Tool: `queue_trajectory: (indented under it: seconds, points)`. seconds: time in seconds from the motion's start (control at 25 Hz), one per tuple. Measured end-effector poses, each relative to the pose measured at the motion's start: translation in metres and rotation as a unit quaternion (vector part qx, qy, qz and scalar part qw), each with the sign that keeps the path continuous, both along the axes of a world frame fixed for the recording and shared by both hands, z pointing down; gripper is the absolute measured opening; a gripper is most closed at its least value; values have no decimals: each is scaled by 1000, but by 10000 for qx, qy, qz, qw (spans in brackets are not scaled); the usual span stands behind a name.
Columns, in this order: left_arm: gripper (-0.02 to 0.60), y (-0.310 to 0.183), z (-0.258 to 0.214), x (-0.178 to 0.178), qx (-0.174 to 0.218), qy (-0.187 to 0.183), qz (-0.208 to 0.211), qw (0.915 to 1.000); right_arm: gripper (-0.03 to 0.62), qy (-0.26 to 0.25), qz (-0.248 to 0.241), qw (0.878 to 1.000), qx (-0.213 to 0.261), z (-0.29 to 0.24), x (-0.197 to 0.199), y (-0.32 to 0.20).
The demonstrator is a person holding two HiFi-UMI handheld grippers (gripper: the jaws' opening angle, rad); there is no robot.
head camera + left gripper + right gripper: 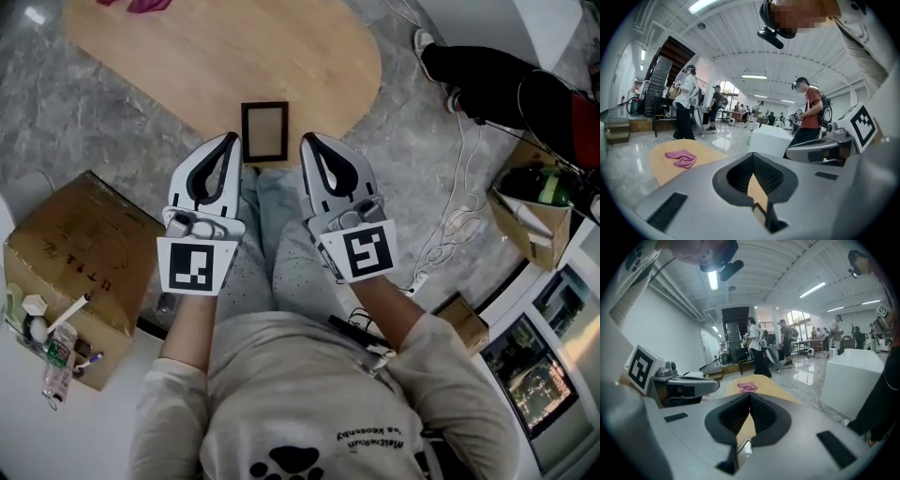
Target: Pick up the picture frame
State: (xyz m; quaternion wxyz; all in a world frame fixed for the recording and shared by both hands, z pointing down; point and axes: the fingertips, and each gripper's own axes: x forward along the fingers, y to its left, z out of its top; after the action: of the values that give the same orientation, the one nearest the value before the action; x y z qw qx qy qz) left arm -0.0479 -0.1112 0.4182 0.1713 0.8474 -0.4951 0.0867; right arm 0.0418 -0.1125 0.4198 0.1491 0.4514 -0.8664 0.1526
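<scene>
Tongs: left tongs point(230, 141) and right tongs point(307, 141) are both closed with nothing between the jaws, side by side above the person's lap.
Picture frame: picture frame point(264, 131) lies flat at the near edge of the counter point(187, 56), between the two tong tips in the head view, untouched.
Handling: probably light, stiff and thin; the pane may be fragile and slick.
Hold: likely best on the dark border at the near side, once the jaws part.

Oval wooden table point(234, 56): dark picture frame point(264, 131) (at near edge), pink cloth point(681, 158) beyond.
</scene>
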Motion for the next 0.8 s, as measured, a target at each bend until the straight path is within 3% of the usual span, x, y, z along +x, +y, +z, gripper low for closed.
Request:
queue_trajectory:
  seconds: [0.8]
  points:
    - [8,-6,86,4,-451,31,70,9990,8,221,0,9995,-216,82,1,-8]
